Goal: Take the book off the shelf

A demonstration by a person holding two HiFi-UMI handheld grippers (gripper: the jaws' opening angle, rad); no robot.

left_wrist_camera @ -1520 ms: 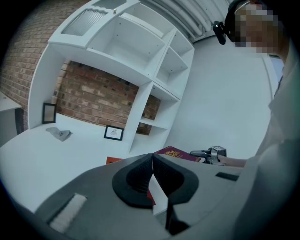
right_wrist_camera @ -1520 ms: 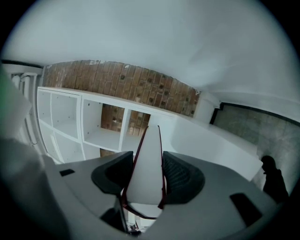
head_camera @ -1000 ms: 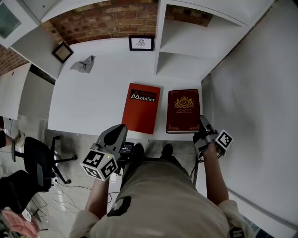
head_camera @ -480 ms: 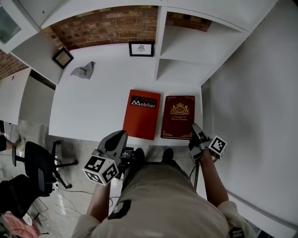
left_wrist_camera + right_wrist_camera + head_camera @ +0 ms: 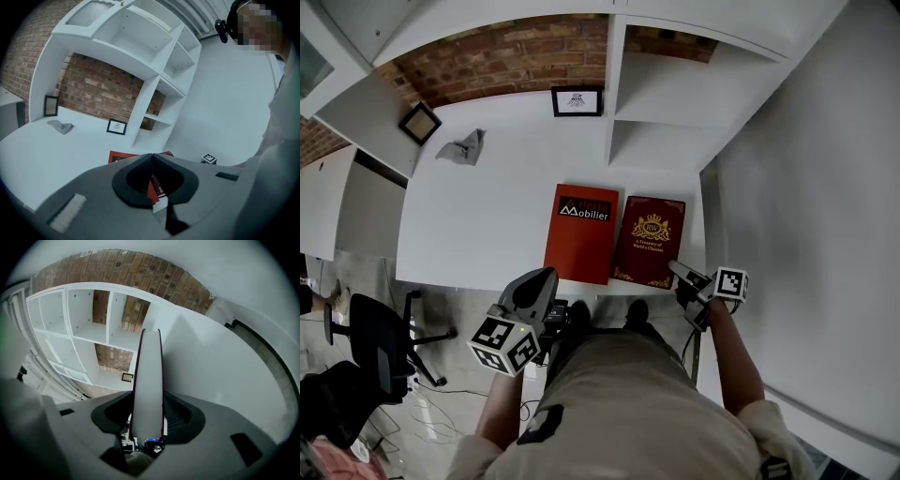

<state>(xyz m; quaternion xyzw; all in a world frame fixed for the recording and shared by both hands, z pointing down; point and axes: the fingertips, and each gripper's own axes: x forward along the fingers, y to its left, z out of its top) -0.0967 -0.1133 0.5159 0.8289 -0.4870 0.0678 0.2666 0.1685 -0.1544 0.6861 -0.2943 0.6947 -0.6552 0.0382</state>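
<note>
The dark red book [image 5: 647, 239] is off the shelf [image 5: 675, 103]. It is down over the white bench [image 5: 478, 216], with its gold picture facing up. It sits a bit crooked, just beside an orange book [image 5: 581, 232] that lies flat on the bench. I cannot tell if the dark red book rests on the bench or hangs just above it.

The right hand-held gripper [image 5: 680, 272] holds the dark red book by its near right corner, at the front edge of the bench. In the right gripper view, the white page edge of the book [image 5: 147, 362] stands between the two jaws, and both jaws press on the covers.

The left hand-held gripper [image 5: 536, 284] is down low in front of the bench, near the person's tummy. It touches no book. In the left gripper view, its jaws [image 5: 152, 157] are pressed together at the tips and there is nothing between them.

At the back of the bench, a small framed picture [image 5: 577, 100] leans on the brick wall [image 5: 506, 52]. Another framed picture [image 5: 419, 122] is off to the left. A crumpled grey cloth [image 5: 459, 148] lies between them. A black chair [image 5: 380, 342] stands on the floor to the left.
</note>
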